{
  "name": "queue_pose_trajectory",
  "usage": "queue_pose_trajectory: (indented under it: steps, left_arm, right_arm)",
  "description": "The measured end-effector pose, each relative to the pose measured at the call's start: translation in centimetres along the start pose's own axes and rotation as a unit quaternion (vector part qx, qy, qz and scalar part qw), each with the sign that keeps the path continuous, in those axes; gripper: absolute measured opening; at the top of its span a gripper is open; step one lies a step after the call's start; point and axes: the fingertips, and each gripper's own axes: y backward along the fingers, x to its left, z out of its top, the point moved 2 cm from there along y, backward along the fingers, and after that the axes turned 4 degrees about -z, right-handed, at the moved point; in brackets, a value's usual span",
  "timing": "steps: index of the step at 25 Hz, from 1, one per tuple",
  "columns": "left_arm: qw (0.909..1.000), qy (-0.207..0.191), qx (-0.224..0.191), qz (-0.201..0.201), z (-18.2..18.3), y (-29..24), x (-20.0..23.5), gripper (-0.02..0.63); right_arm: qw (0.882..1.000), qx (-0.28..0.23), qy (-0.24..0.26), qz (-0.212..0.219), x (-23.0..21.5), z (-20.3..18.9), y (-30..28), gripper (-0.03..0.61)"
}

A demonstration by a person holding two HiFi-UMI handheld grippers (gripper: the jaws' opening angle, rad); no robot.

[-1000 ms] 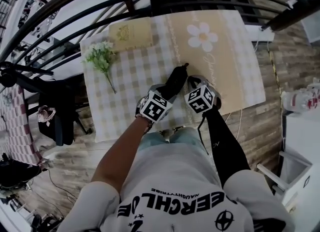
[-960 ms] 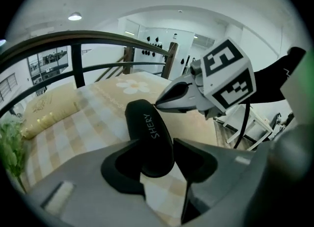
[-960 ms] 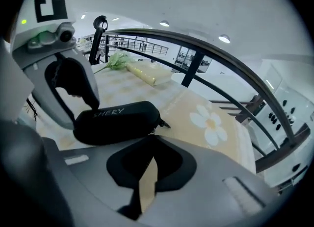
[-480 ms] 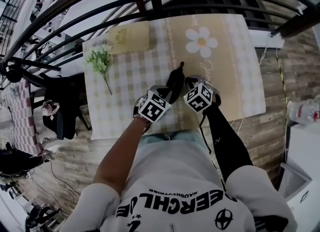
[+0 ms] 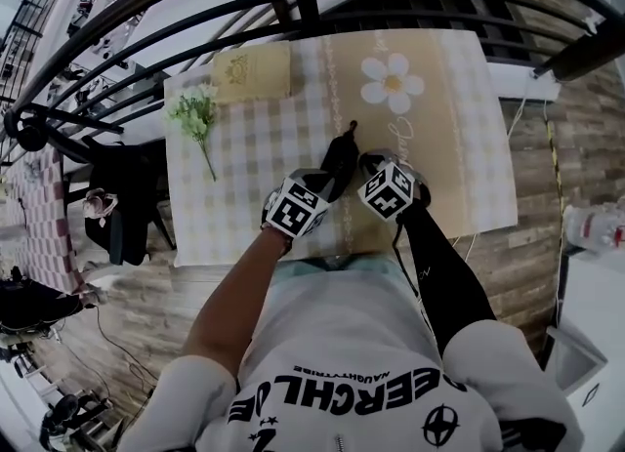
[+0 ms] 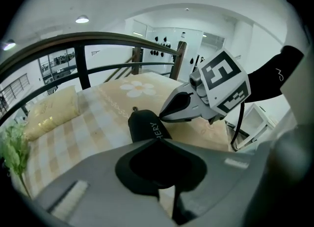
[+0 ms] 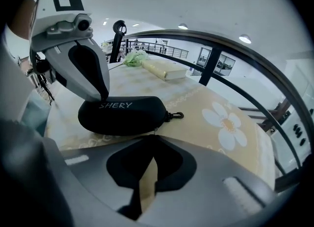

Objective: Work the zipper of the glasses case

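Setting-up step: the black oval fabric glasses case (image 7: 127,114) lay at both tips. The left gripper (image 7: 104,98), jaws together, bore on its end; the right gripper (image 6: 161,118), jaws together, met its zipper seam (image 7: 155,129). The next move likely called for a steady pull along the seam.

Matt glasses case (image 7: 122,115), probably fabric-covered, on smooth woven-looking tablecloth (image 5: 244,147).

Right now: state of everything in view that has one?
glasses case: closed, lying flat on the tablecloth
left gripper: shut, tips against the case's near end
right gripper: shut, tips at the case's side
flower sprig: lying flat on the tablecloth
book: closed, lying flat
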Motion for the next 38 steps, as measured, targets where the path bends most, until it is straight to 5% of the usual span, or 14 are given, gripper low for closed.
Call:
queue_pose_trajectory:
  steps: [38]
  left_arm:
    - [0.9999, -0.011, 0.003, -0.005, -0.1, 0.0, 0.1, 0.103]
  right_arm:
    - [1.000, -0.007, -0.003, 0.023, 3.1, -0.3, 1.9, 0.031]
